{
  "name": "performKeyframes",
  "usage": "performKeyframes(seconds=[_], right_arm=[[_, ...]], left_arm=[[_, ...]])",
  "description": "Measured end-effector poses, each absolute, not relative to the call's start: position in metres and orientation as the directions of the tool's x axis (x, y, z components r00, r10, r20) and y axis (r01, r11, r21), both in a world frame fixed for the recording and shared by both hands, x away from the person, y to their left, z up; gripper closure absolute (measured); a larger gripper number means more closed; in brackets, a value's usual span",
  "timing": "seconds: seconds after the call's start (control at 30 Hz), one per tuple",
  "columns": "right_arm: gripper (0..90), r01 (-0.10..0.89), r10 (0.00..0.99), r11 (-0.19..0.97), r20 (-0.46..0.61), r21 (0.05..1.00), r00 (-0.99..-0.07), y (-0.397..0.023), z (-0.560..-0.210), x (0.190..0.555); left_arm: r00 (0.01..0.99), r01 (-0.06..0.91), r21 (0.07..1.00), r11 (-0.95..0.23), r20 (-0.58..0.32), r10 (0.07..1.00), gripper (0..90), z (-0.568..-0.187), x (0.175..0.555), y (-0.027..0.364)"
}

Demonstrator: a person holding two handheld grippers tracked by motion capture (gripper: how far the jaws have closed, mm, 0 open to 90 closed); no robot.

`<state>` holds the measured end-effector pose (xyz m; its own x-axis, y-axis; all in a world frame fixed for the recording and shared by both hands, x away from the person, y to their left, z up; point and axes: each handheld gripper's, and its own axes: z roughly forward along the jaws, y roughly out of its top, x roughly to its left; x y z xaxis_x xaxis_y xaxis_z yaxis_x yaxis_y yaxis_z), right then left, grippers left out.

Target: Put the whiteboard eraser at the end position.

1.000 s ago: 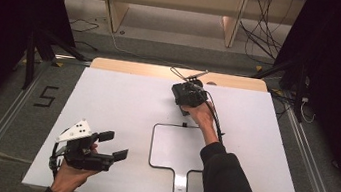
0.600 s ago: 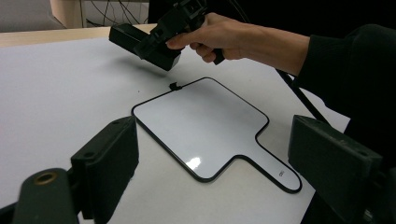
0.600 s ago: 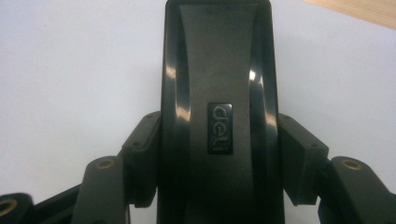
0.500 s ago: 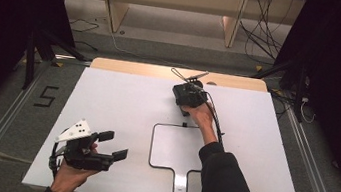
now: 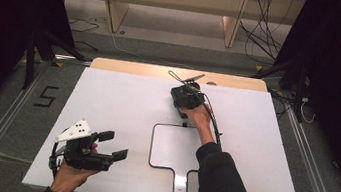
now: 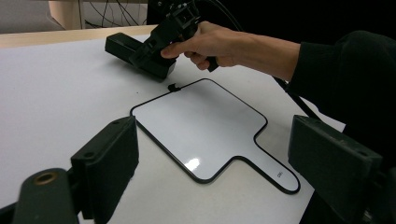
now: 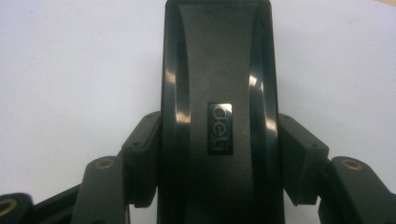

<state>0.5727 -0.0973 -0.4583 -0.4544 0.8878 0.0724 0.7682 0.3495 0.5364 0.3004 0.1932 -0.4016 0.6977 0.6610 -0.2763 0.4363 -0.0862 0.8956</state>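
A: From the high view?
B: Right gripper [image 5: 186, 96] at the table's [image 5: 107, 97] far edge; left gripper [image 5: 113, 144], jaws apart, near the front. A whiteboard [image 5: 174, 147] lies between.

A: Left gripper view?
B: The right gripper [image 6: 140, 53] presses a black block onto the table beyond the whiteboard [image 6: 201, 130].

A: Right gripper view?
B: Jaws clamped on a glossy black eraser [image 7: 217, 107] with a "deli" badge.

High view: overhead from the person's side, facing forward and down on the whole white table [image 5: 122, 104].
Left gripper view: low near the table's near-left corner, looking across the table.
Right gripper view: very close, near the far edge.
Shared: the table surface.
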Motion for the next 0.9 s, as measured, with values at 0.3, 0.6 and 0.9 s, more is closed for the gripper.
performKeyframes(seconds=[0.3,0.6,0.9], right_arm=[[40.5,0.772,0.887,0.363,0.060,0.522,-0.458,-0.097,-0.464,0.574],[39.6,0.783,0.882,0.384,0.056,0.489,-0.468,-0.094,-0.470,0.574],[37.0,0.763,0.878,0.375,0.061,0.527,-0.474,-0.096,-0.461,0.574]], left_arm=[[0.699,0.437,0.895,-0.088,-0.276,0.660,15.6,-0.402,0.300,0.193],[0.700,0.437,0.895,-0.090,-0.276,0.658,15.6,-0.402,0.300,0.193],[0.701,0.437,0.894,-0.094,-0.274,0.658,15.6,-0.402,0.300,0.193]])
